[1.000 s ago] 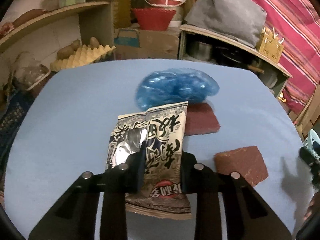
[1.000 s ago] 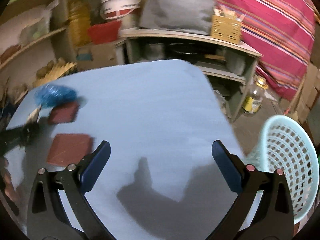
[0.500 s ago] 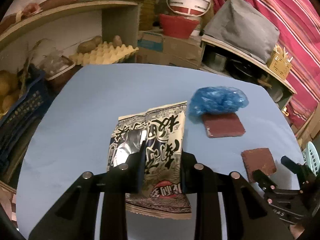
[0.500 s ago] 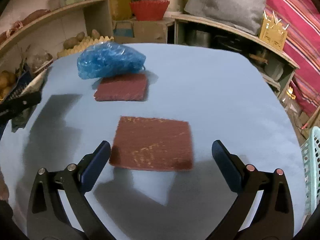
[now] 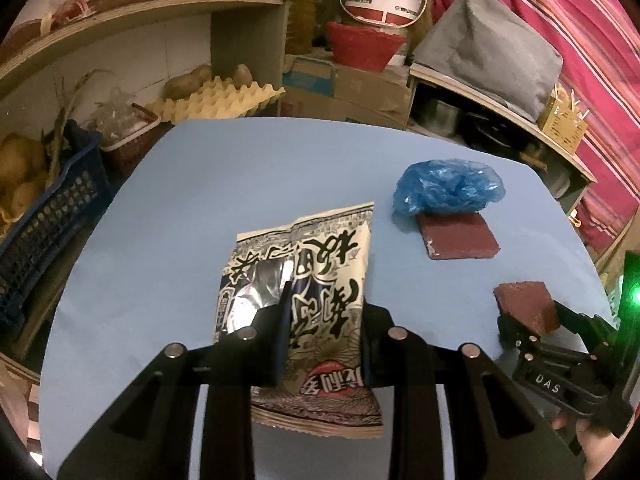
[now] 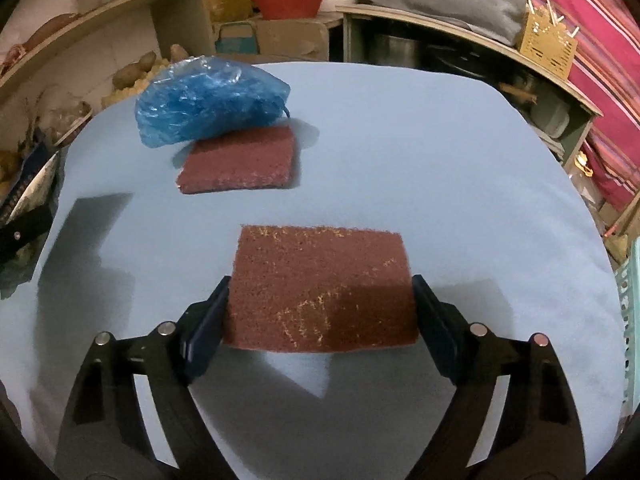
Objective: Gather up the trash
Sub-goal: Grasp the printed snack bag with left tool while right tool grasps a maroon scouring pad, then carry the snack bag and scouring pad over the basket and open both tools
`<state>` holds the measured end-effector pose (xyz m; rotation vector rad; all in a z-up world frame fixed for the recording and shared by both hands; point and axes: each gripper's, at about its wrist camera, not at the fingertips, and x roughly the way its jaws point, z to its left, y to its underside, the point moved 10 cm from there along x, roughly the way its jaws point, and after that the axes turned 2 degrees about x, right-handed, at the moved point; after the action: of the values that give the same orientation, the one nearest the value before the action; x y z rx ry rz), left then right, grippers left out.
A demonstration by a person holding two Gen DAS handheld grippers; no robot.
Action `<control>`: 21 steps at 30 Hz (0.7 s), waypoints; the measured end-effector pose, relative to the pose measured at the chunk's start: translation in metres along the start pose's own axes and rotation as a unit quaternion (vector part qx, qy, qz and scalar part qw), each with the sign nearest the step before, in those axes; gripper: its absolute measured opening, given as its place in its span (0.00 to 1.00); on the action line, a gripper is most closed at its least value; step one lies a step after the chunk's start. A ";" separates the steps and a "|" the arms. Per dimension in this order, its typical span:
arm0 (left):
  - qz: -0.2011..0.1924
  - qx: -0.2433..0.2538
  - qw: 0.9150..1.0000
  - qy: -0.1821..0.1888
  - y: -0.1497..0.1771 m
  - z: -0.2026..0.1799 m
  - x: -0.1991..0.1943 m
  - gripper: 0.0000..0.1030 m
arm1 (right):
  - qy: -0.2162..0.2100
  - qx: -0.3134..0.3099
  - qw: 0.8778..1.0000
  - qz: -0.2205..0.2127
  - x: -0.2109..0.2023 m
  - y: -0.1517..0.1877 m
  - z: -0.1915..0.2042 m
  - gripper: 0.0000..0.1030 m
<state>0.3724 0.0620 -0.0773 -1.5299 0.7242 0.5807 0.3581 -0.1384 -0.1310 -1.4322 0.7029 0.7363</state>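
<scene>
Left wrist view: fingers (image 5: 322, 320) clamped on snack bag (image 5: 304, 280); right fingers (image 6: 320, 312) closing around scouring pad (image 6: 320, 292).

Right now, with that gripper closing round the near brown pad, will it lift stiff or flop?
The near brown pad looks thin, flat and fibrous, so it probably bends or buckles as the right gripper, closing on its side edges, squeezes. It is likely light. Its coarse surface should resist slipping.
</scene>
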 end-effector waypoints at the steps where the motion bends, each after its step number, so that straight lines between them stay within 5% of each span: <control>1: 0.000 0.000 1.000 0.001 -0.001 -0.001 0.000 0.27 | -0.004 0.000 1.000 0.000 0.000 0.001 -0.001 0.82; 9: -0.014 0.009 1.000 0.012 -0.009 -0.023 -0.007 0.27 | -0.008 0.015 0.999 -0.044 -0.038 -0.010 -0.041 0.82; 21: -0.038 0.045 0.997 0.056 -0.019 -0.113 -0.022 0.27 | 0.048 0.079 0.990 -0.107 -0.110 -0.003 -0.173 0.82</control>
<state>0.3650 -0.0477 -0.0381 -1.5076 0.7644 0.4027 0.2966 -0.3143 -0.0454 -1.3781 0.6529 0.4375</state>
